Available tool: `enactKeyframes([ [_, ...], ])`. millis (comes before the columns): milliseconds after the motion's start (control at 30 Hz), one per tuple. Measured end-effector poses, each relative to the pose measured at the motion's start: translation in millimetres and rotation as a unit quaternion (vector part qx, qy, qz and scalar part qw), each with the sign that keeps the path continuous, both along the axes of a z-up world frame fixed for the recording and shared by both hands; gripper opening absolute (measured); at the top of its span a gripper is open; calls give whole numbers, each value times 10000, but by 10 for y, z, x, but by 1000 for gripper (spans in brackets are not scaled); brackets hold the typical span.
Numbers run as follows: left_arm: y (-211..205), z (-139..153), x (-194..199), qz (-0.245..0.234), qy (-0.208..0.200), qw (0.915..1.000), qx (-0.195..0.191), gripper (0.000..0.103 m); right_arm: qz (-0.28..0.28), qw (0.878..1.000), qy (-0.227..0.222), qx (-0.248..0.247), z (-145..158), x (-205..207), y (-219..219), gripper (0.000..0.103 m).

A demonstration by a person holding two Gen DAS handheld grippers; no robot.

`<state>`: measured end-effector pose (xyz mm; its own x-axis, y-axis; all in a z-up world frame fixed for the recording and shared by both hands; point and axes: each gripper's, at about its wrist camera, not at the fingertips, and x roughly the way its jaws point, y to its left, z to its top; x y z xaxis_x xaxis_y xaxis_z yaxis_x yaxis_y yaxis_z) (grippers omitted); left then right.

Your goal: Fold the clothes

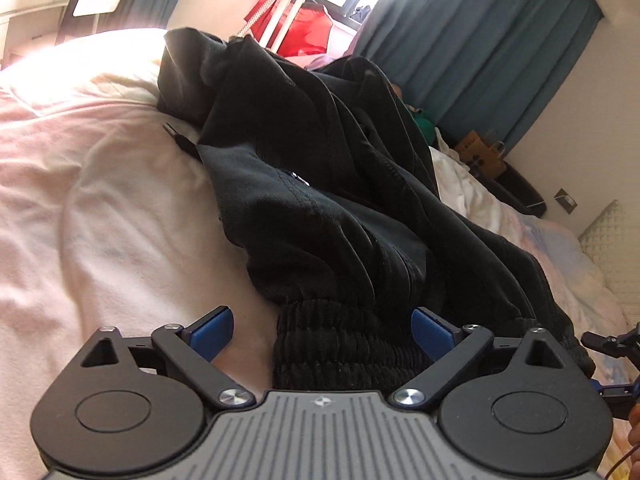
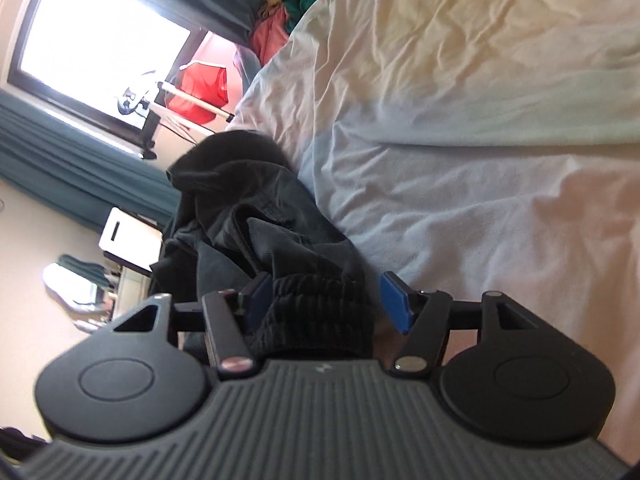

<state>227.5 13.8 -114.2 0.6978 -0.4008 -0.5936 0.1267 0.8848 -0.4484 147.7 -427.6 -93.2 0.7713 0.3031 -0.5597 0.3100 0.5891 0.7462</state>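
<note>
Black trousers (image 1: 320, 184) lie crumpled on the pale pink bed cover (image 1: 100, 200). Their ribbed elastic band (image 1: 340, 344) lies between the blue pads of my left gripper (image 1: 322, 334), whose jaws stand wide apart. In the right wrist view another ribbed part of the trousers (image 2: 316, 308) sits between the blue pads of my right gripper (image 2: 324, 304), which is also open, the left pad touching the cloth. The trousers (image 2: 240, 216) bunch up beyond it. The right gripper's tip (image 1: 608, 344) shows at the right edge of the left wrist view.
The bed cover (image 2: 480, 160) stretches away to the right. White cloth (image 1: 460, 176) and a green garment (image 1: 424, 124) lie beyond the trousers. A red garment (image 1: 308, 28) hangs on a rack by the window with teal curtains (image 1: 480, 40).
</note>
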Motion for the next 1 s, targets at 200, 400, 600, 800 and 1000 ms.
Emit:
enactKeyframes([
  [200,-40,-109,127,-50,-6,9999,-102,93,423,9990,144,-33,-160,231,85,62],
  [400,-96,-148,142,-81,-32,9999,-84,64,478,9982,257,-258,-189,268,148,62],
  [600,50,-78,78,165,44,9985,-523,37,568,9965,384,-480,-207,273,208,66],
  [800,480,134,-72,600,-21,9827,-1753,21,748,9951,447,-467,-260,293,258,67],
  [1000,961,129,-174,1418,35,9612,-2366,21,949,9951,279,87,-258,261,253,67],
])
